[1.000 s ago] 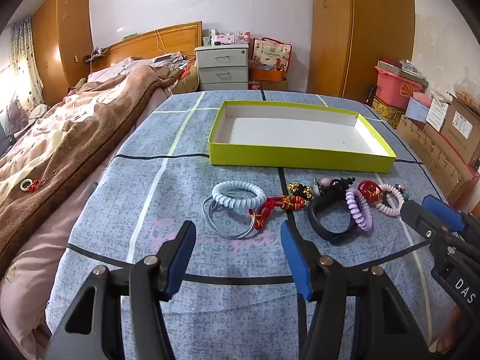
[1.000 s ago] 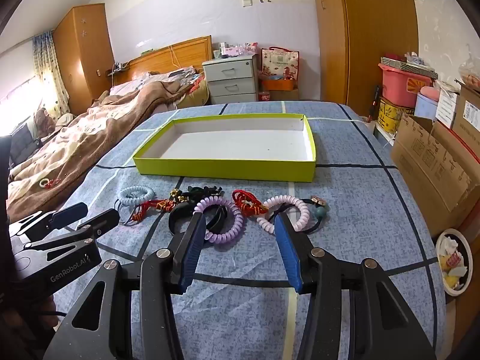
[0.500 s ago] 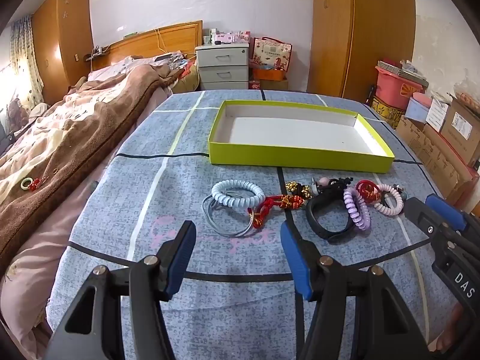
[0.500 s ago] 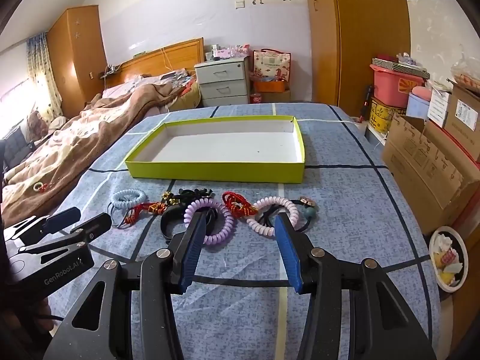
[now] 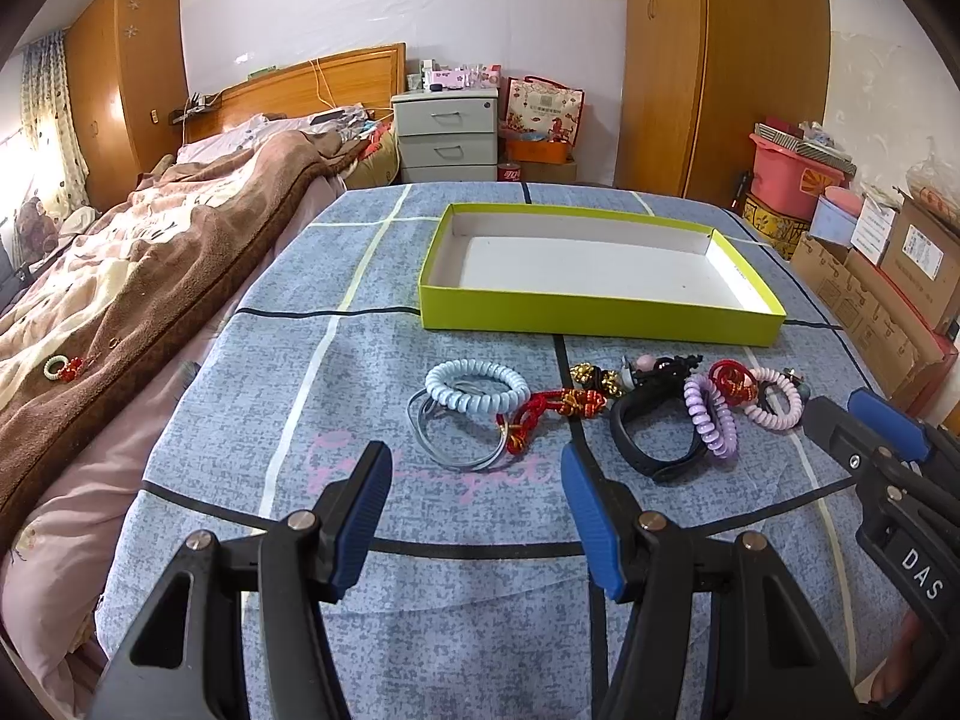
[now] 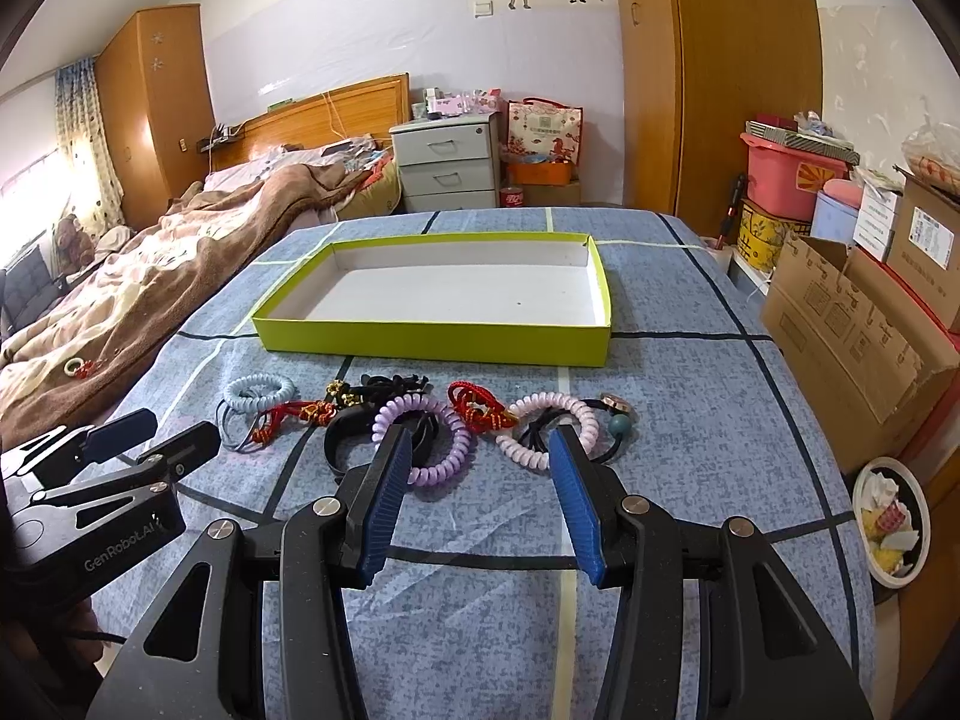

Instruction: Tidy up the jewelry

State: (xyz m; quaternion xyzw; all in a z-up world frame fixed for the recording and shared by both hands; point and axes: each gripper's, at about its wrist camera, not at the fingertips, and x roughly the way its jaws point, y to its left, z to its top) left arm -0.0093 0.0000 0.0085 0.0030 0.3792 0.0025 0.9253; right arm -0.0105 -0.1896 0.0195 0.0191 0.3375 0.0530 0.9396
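Left gripper (image 5: 474,480): jaws held apart, nothing between them.
Right gripper (image 6: 480,456): jaws apart; purple coil (image 6: 438,456) partly hidden behind one.
Tray (image 6: 432,341): empty, green-walled.

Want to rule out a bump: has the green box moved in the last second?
No. The box keeps its near wall on the same black stripe of the sheet.
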